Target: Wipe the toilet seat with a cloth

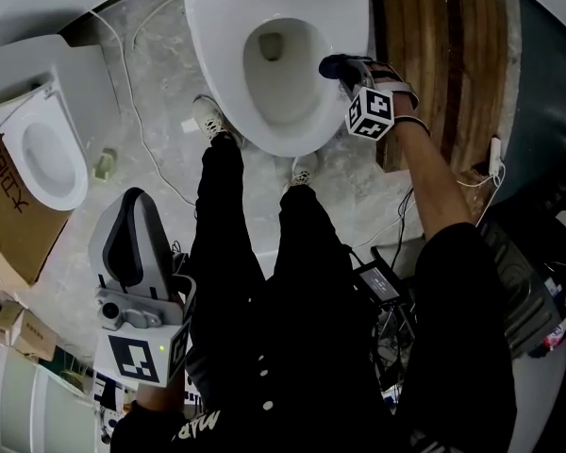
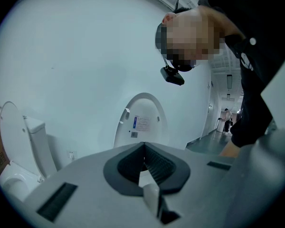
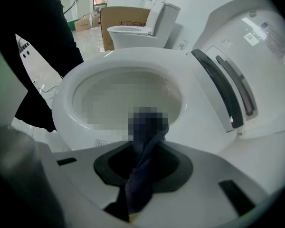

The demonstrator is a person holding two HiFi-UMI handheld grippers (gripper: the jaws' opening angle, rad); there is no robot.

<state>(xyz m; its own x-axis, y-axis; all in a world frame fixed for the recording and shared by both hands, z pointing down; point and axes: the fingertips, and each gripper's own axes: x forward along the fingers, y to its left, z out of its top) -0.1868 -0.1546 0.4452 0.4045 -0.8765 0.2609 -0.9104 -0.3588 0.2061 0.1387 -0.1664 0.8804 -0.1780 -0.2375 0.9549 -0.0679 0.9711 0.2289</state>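
Seat (image 1: pixel 212 59): glossy white, smooth; plastic or glazed ceramic, can't tell which. Cloth (image 3: pixel 138 179): dark blue fabric, soft, slightly nappy, matt. R gripper (image 3: pixel 142 160) & L gripper (image 2: pixel 145 167): matt grey plastic shells w/ black ribbed pads (image 2: pixel 159 163), rubber-like. Floor (image 1: pixel 160 83): grey marbled stone look, semi-gloss. Wood panel (image 1: pixel 443 55): brown planks, visible grain, dull finish. Box (image 1: pixel 9 210): plain brown cardboard, matt.
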